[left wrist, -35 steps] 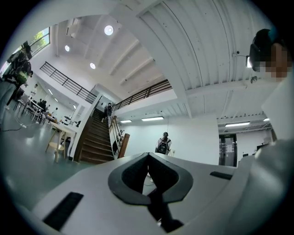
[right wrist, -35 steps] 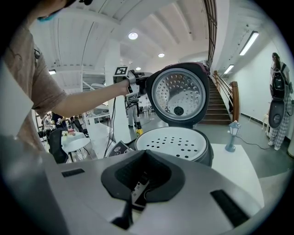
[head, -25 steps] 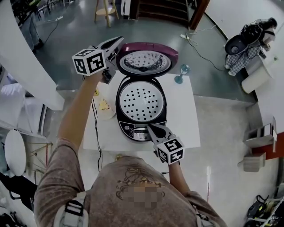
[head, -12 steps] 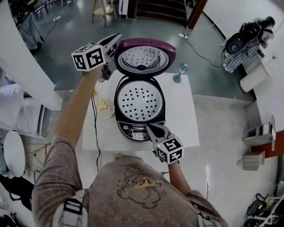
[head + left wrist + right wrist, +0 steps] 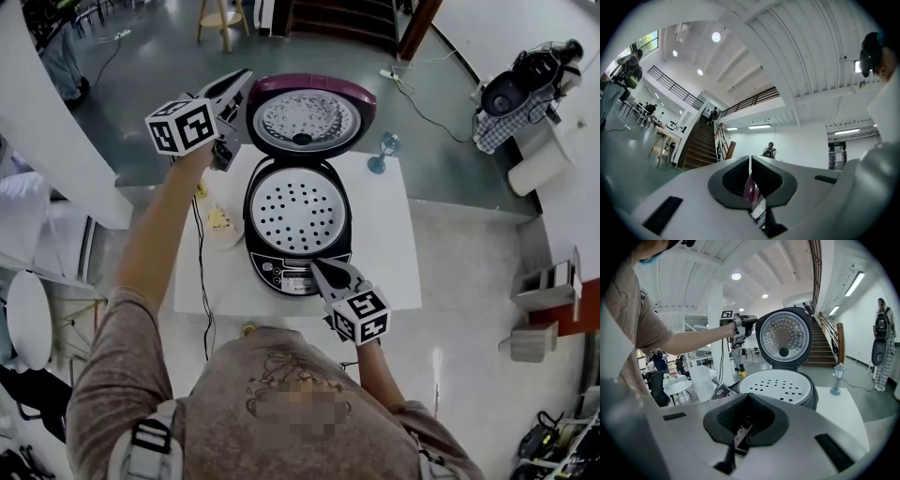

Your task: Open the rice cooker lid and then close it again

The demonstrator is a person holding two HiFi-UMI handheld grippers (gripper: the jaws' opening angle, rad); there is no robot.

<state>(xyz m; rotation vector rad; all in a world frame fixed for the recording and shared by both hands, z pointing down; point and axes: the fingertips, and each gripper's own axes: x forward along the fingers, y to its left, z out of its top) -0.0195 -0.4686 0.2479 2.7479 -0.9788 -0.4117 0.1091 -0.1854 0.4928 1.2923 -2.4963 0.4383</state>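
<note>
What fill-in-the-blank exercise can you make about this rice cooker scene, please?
1. The lid of the rice cooker stands ____, not closed.
2. The left claw and the right claw are both ____.
3. The rice cooker sits on a white ____.
Missing words: open; shut; table.

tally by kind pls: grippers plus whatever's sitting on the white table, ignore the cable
rice cooker: 1
blue lamp figurine: 1
plate: 1
grippers: 2, left gripper and right gripper
Total: 5
</note>
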